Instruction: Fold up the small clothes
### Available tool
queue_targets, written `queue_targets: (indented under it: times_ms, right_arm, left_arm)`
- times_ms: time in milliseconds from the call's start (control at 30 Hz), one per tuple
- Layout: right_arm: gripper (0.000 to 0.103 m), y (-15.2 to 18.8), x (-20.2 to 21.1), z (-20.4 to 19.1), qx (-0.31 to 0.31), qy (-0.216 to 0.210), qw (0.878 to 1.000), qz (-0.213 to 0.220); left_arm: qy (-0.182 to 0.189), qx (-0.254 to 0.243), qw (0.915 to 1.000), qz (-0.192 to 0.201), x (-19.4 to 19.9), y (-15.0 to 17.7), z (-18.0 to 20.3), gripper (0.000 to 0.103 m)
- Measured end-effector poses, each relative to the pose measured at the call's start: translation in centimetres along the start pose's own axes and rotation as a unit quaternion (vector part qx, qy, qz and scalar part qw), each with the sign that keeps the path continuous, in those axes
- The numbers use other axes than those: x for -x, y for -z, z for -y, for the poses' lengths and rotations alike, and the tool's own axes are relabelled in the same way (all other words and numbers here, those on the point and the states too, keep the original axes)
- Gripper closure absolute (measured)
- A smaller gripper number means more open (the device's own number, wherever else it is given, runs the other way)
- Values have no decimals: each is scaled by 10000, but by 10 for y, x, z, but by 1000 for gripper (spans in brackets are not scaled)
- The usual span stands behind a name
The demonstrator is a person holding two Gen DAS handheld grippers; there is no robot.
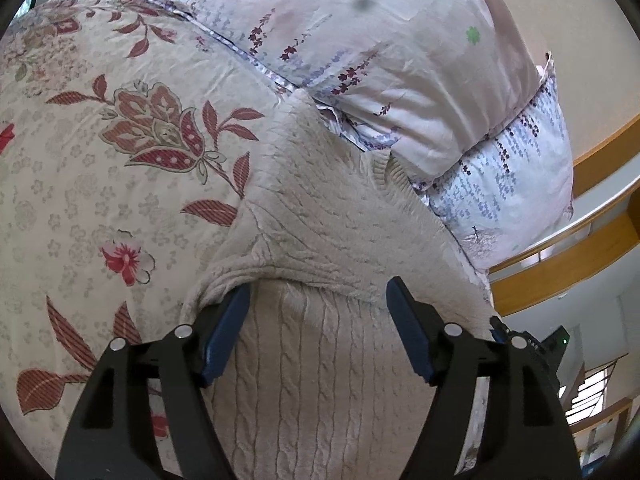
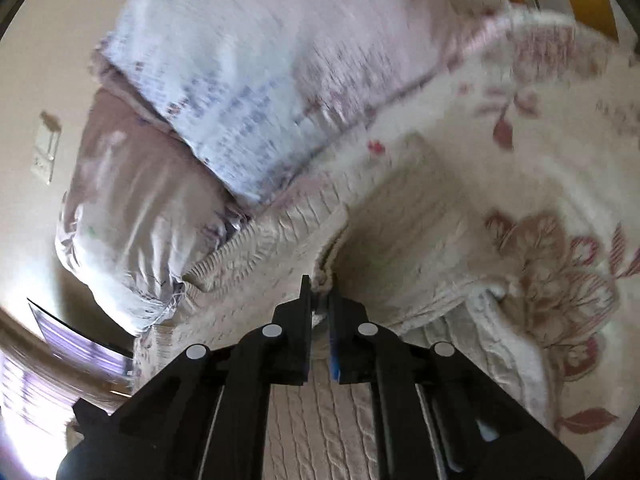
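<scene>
A cream cable-knit sweater (image 1: 320, 208) lies on a floral bedspread (image 1: 100, 184), part of it folded over itself. My left gripper (image 1: 318, 296) is open, its blue-padded fingers (image 1: 224, 332) astride the folded edge, the left finger tucked under the fold. In the right wrist view, which is blurred by motion, my right gripper (image 2: 320, 284) is shut on a pinched edge of the sweater (image 2: 400, 232) and holds it lifted above the lower layer.
Folded pale floral duvets (image 1: 360, 32) are stacked at the head of the bed, touching the sweater's far edge, and show in the right wrist view (image 2: 248, 92). A wooden bed frame (image 1: 568, 264) runs along the right. The bedspread also shows on the right (image 2: 540, 152).
</scene>
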State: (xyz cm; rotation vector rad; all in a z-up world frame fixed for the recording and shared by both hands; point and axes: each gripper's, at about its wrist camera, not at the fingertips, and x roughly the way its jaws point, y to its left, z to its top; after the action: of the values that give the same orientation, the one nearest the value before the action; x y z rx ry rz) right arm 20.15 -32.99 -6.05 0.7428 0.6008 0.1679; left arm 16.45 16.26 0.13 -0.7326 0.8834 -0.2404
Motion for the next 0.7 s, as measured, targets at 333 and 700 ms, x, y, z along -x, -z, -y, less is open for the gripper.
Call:
queue_targets:
  times_ms: [333, 700]
  right_arm:
    - [96, 10, -21, 22, -274, 286, 9983, -420]
    - [96, 13, -20, 20, -222, 317, 9985, -378]
  left_arm:
    - [-3, -17, 10000, 9, 1, 2, 1, 32]
    - [-17, -62, 10000, 1, 1, 1, 1, 32]
